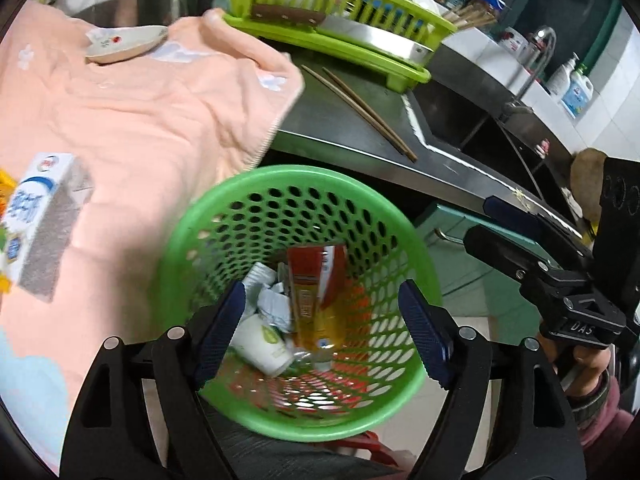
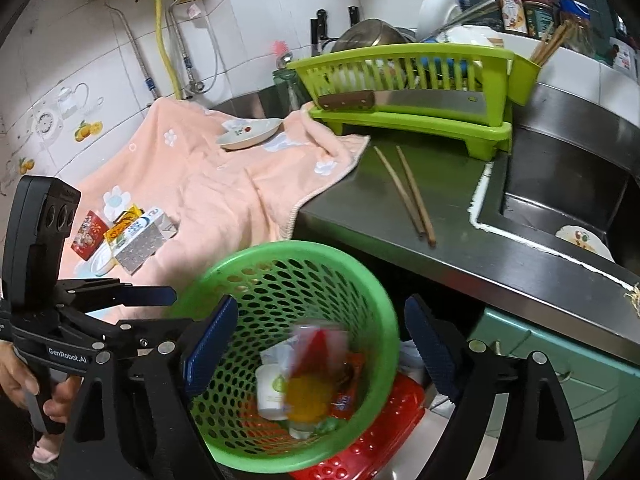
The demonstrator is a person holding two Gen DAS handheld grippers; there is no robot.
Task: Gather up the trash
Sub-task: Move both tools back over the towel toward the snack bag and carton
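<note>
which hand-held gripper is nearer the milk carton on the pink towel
Left. The left hand-held gripper hangs open over the green perforated basket, on the side toward the white and blue milk carton; the right hand-held gripper is farther out.

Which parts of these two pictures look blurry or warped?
Left wrist view: the milk carton at the left edge is smeared, and the counter edge bows from fisheye. Right wrist view: the bottle in the green basket is motion-blurred; the chopsticks stay sharp.
</note>
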